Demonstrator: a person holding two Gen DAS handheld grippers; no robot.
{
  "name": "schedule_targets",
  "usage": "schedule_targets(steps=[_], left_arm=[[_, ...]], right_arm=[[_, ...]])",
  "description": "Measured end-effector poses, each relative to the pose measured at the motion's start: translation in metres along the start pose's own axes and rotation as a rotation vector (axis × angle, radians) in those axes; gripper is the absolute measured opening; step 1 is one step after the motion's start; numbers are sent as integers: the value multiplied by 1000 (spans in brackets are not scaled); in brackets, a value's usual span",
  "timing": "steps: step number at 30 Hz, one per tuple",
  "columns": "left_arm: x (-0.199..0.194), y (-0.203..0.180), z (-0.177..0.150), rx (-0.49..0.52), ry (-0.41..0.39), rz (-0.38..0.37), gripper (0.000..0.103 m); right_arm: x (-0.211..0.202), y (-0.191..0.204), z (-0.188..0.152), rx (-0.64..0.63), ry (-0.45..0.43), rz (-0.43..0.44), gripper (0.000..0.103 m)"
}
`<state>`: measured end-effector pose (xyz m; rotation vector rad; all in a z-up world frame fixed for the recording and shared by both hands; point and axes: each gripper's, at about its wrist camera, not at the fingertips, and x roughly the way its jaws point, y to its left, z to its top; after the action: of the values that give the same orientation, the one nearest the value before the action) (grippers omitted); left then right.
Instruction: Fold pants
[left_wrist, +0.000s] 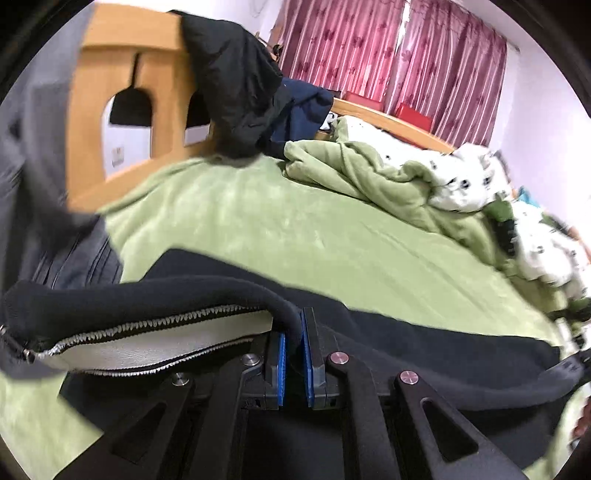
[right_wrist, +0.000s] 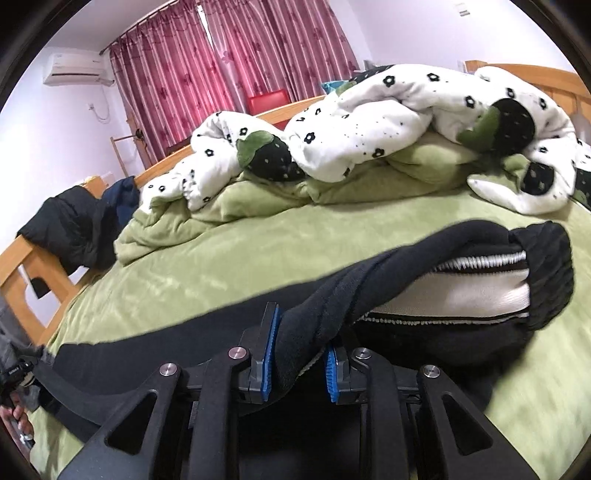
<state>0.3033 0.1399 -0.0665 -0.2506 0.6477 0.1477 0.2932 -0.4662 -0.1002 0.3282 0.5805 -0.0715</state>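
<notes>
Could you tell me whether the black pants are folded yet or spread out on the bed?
Not folded: the black pants stretch between the left claw and right claw, both pinching the fabric.

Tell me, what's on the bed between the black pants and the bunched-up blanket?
Nothing. Both wrist views show only bare green bedsheet between the black pants and the bunched-up blanket.

Both your grippers are clamped on fabric.

Your left gripper (left_wrist: 295, 332), black-framed with blue ribbed pads, has its jaws nearly touching, pinching a thin black fabric edge of the pants (left_wrist: 424, 347) and tilted downward. Your right gripper (right_wrist: 301, 341), built the same, has its jaws a little wider apart around a thicker bunched roll of that cloth, also angled down. A bit of your hand (right_wrist: 16, 415) shows at the right view's left edge.
</notes>
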Motion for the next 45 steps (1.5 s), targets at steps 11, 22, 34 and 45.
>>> schedule_targets(steps=[11,22,34,45], left_arm=[[33,-18,-5,67,14,143,80],[-49,45,-104,-52,274,-154,85],[-6,76,-113,-288,261,-243,85],[11,68,-82,-231,228,-47,10]], right_arm=[[46,18,-19,-104,119,-82,65],[-59,-16,-93,-118,188,-87,81],[6,-82,-96,216,215,31,81],[27,-99,-50,331,94,-44,16]])
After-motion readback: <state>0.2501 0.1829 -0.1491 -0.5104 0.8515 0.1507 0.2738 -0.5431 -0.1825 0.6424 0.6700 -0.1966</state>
